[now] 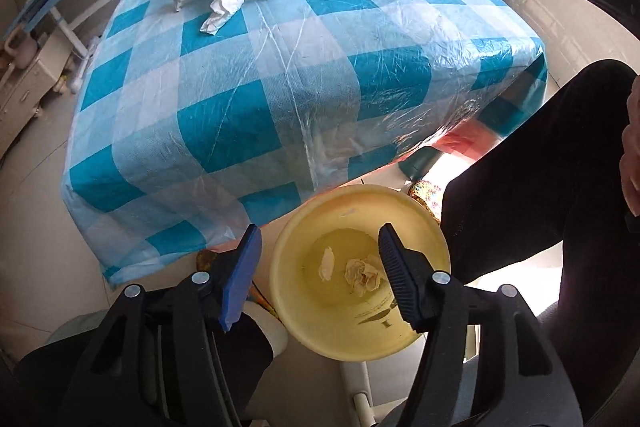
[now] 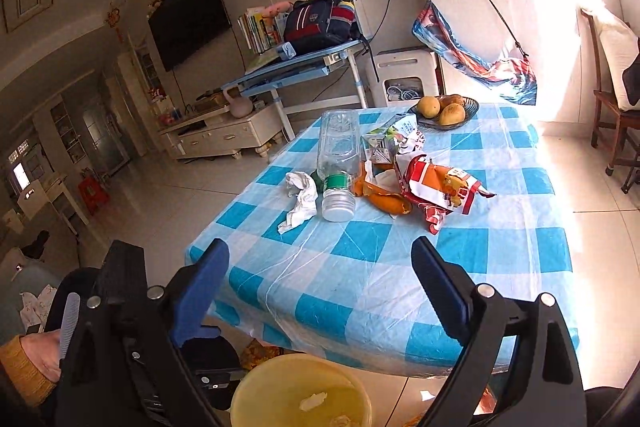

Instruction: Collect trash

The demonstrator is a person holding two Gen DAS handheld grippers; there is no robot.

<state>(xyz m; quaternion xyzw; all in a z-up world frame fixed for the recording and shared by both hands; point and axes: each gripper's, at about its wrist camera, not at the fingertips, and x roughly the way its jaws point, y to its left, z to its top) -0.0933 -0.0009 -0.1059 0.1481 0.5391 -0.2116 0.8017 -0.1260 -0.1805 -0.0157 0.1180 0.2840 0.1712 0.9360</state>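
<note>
Left tongs point(image 1: 320, 247) — tilted steeply down — and right tongs point(image 2: 320, 259) both gape empty.

A glossy, crinkled plastic sheet covers the checked surface point(image 1: 248, 75). Near its far end lie a clear plastic bottle point(image 2: 338, 155), crumpled white tissue point(image 2: 301, 199) and a shiny foil snack wrapper point(image 2: 440, 187). Beside its near edge, the smooth yellow plastic bin point(image 1: 352, 339) holds crumpled paper point(image 1: 363, 274).

near tablecloth point(image 2: 360, 279): bare, passable | far end: bottle point(image 2: 338, 163), wrappers point(image 2: 436, 187) crowd | bin point(image 1: 360, 267) mouth: unobstructed
</note>
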